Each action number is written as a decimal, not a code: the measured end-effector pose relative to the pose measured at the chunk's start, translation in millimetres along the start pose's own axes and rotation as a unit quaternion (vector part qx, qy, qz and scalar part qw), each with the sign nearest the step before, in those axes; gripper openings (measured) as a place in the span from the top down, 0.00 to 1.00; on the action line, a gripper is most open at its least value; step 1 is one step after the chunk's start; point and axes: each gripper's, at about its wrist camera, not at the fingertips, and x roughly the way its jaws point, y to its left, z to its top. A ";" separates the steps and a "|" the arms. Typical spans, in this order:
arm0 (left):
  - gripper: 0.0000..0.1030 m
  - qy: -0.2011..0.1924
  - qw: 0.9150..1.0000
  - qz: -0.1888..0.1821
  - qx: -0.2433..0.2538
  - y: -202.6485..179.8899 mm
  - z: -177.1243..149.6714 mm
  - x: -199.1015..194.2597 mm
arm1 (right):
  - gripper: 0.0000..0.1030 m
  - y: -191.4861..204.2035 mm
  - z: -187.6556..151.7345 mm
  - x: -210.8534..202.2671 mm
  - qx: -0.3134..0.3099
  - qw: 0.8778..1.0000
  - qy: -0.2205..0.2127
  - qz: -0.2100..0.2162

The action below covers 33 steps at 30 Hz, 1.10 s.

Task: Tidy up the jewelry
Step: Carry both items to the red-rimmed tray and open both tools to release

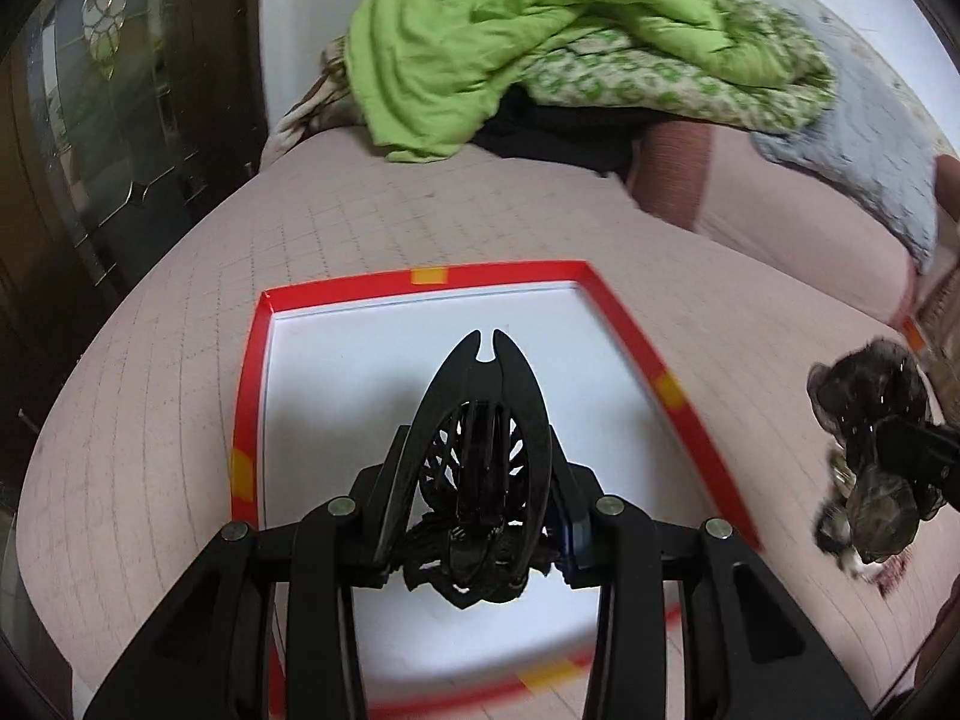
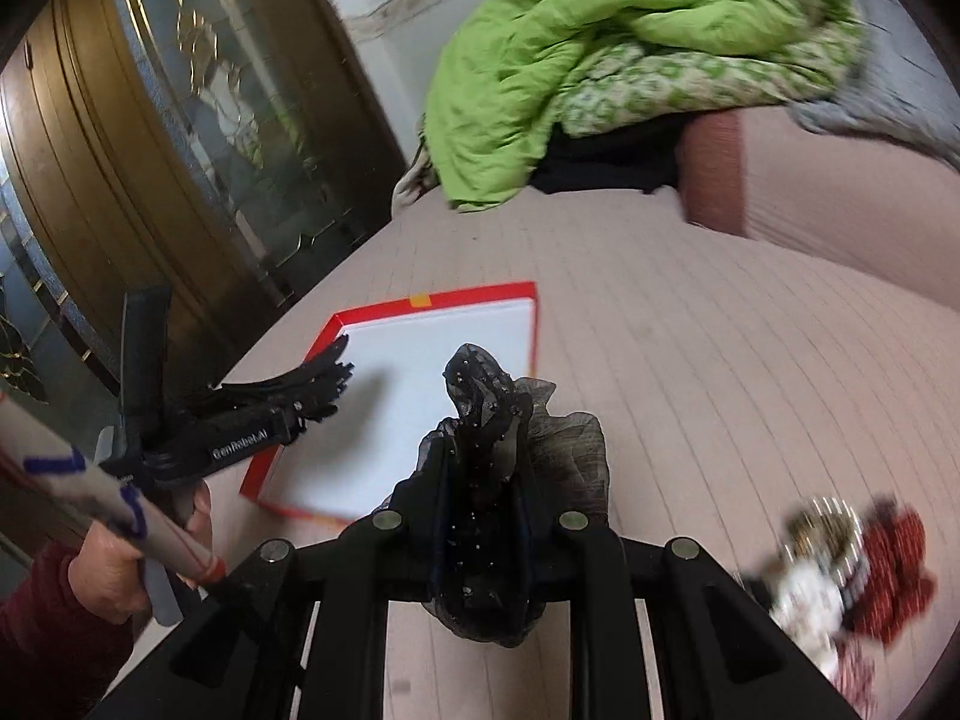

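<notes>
My left gripper (image 1: 487, 341) holds a black clip (image 1: 480, 468) over the box (image 1: 600, 282), mid-frame. My right gripper (image 2: 480, 450) pinches a dark bow (image 2: 498, 408); more jewelry, I think, blurs lower right. I should lower both slowly into the box, apart.

One brand name is legible, and blue handwriting is seen but not made out.

"GenRobot.AI" is printed in white letters on the black body of the left gripper (image 2: 312, 387), as seen from the right wrist view; the lettering runs along the side of the body, just behind the fingers. Below and to the left of that lettering, blue hand-drawn marks are carried on a pale rod (image 2: 114, 510) with a red end, held in the person's hand (image 2: 114, 576); the marks are blurred and cannot be read as letters or numbers. No other text, label or number is legible in either view.
</notes>
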 end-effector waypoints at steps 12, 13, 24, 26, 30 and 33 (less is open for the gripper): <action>0.64 0.011 0.999 0.004 -0.035 10.9 32.1 73.5 | 0.81 13.4 52.9 118.1 -0.004 0.999 0.035 0.003; 0.64 0.010 0.999 0.008 -0.042 14.8 34.1 74.1 | 0.81 13.1 56.3 125.7 -0.004 0.999 0.036 0.004; 0.58 0.053 0.991 -0.015 -0.125 55.2 37.3 92.0 | 0.74 14.1 89.2 205.6 0.007 0.998 0.057 0.012; 0.52 0.051 0.990 -0.017 -0.134 58.4 36.8 92.1 | 0.65 11.9 91.6 212.8 0.006 0.999 0.050 0.001; 0.49 0.046 0.990 -0.021 -0.134 58.6 35.7 91.8 | 0.28 6.6 84.9 216.7 0.015 0.999 0.023 -0.020; 0.48 0.044 0.992 -0.003 -0.121 56.0 30.3 87.3 | 0.28 2.8 78.6 211.7 0.036 0.999 0.010 -0.014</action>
